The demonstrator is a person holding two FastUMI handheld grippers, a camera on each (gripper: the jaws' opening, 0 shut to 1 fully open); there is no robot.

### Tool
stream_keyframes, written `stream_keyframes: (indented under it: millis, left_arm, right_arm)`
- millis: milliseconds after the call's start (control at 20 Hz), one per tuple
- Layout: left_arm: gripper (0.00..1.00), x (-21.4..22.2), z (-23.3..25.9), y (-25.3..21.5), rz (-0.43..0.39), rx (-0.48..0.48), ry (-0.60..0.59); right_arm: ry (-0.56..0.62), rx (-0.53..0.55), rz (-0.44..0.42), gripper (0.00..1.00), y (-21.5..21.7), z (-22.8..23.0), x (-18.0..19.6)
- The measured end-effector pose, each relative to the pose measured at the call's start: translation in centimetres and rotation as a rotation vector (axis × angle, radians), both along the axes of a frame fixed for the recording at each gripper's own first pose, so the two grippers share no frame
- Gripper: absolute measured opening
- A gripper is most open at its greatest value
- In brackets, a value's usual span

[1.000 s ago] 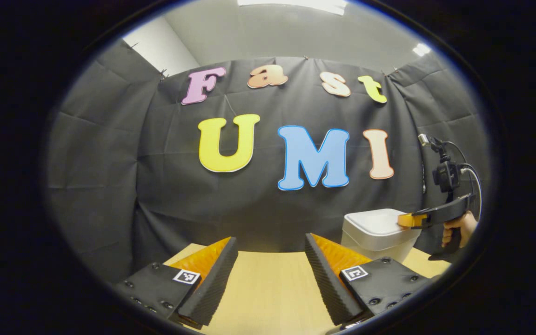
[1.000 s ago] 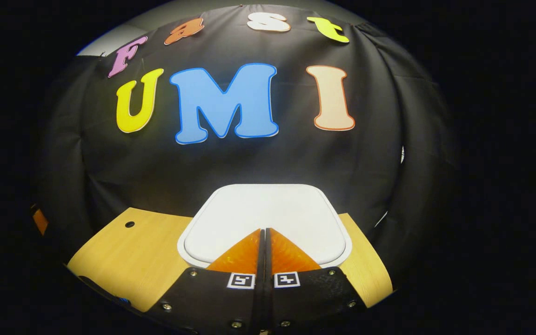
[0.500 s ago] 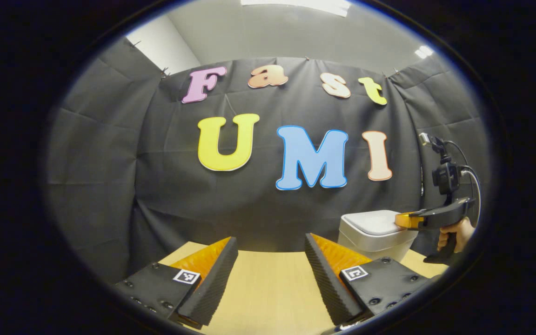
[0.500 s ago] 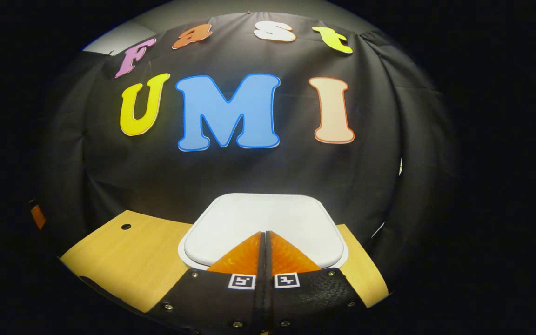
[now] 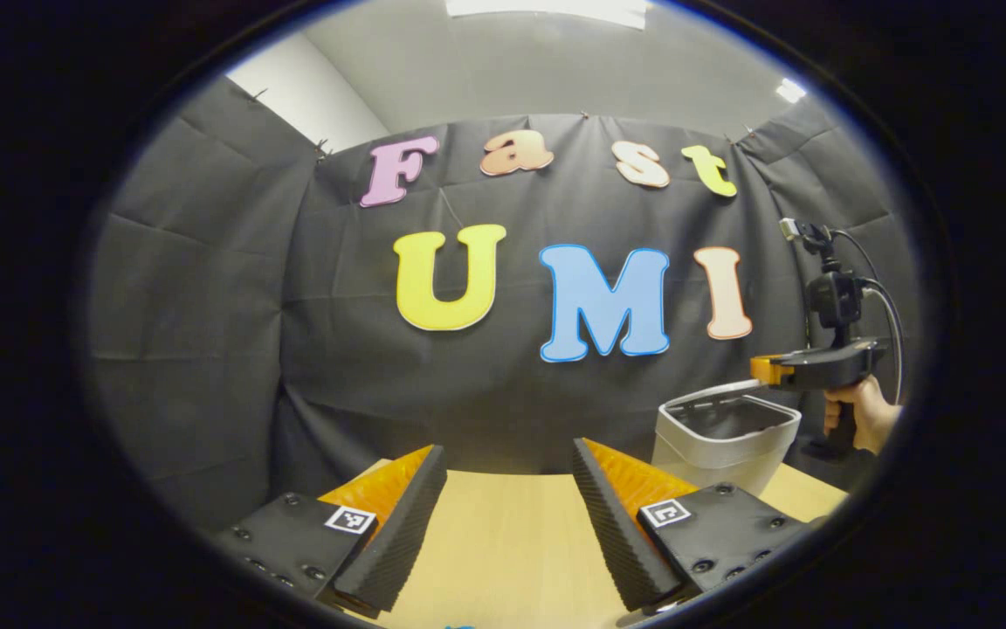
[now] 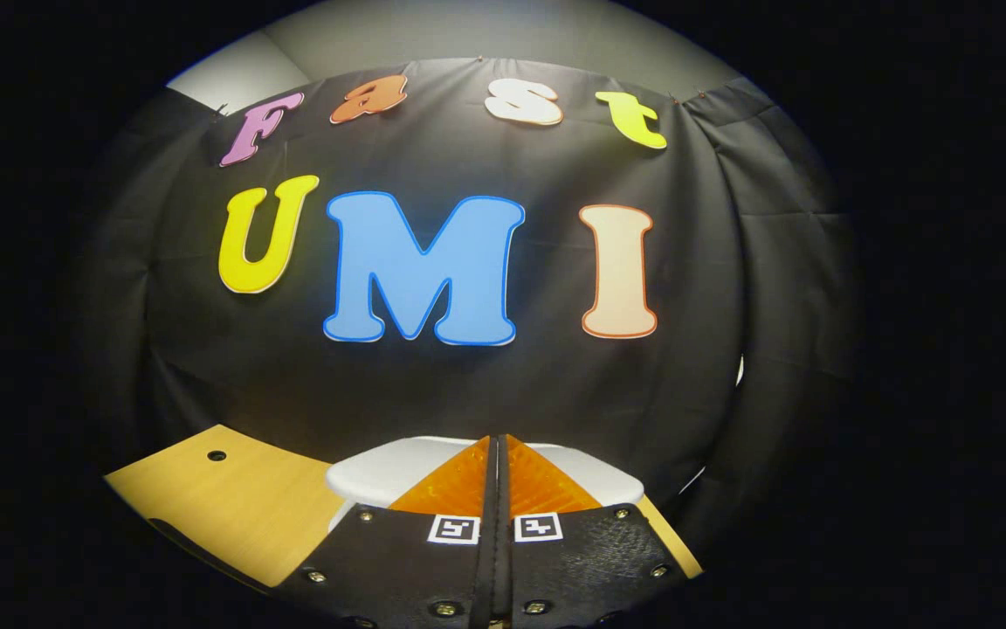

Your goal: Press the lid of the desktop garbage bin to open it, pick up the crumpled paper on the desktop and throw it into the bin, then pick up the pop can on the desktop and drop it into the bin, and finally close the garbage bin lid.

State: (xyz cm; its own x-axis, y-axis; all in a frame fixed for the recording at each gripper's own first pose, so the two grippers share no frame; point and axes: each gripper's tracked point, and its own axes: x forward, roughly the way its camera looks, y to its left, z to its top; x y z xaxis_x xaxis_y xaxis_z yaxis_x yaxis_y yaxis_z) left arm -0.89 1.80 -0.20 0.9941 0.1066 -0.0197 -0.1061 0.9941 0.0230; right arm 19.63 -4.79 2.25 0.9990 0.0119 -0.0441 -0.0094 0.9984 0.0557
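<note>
Now the pale garbage bin (image 5: 724, 445) stands on the bench (image 5: 503, 542) with its dark mouth showing, right gripper (image 6: 495, 450) clenched empty above it, left gripper (image 5: 509, 489) released

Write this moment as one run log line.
step: open bin | lid: raised | right gripper: shut, at lid | left gripper: open, idle

Bin (image 5: 724, 454) is looking like smooth matt plastic, its lid (image 6: 398, 469) showing the same finish. Desktop (image 5: 503, 542) is showing pale wood grain, satin. Left gripper (image 5: 503, 507) fingers (image 5: 394, 533) are carrying ribbed, foam-like matt pads; backdrop (image 5: 206, 349) is hanging as creased matt cloth.
</note>
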Motion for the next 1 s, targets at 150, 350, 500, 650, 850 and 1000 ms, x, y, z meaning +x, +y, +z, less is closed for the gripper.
stream_keyframes:
  millis: [150, 350, 500, 650, 850, 1000]
  left_arm:
    - [0.99, -0.1, 0.1, 0.4, 0.023, 0.000, -0.006]
    - [0.99, -0.2, 0.1, 0.6, 0.041, -0.001, -0.008]
    - [0.91, -0.1, 0.2, 0.6, 0.044, -0.007, -0.014]
    - [0.94, 0.0, 0.2, 0.6, 0.044, -0.009, -0.020]
    - [0.99, 0.0, 0.2, 0.5, 0.041, -0.013, -0.019]
    - [0.99, 0.0, 0.1, 0.3, 0.033, -0.018, -0.017]
  right_arm:
    - [-0.030, 0.020, -0.016, 0.00, -0.4, 1.3, 0.8]
    - [-0.099, 0.026, -0.041, 0.00, -0.8, 3.8, 1.1]
    - [-0.135, 0.013, -0.048, 0.00, -0.9, 5.4, 1.2]
    - [-0.167, 0.018, -0.045, 0.00, -0.9, 6.8, 0.9]
    - [-0.173, 0.020, -0.023, 0.01, -0.2, 7.2, -0.5]
    - [-0.186, 0.029, -0.009, 0.00, 0.5, 7.7, -2.0]
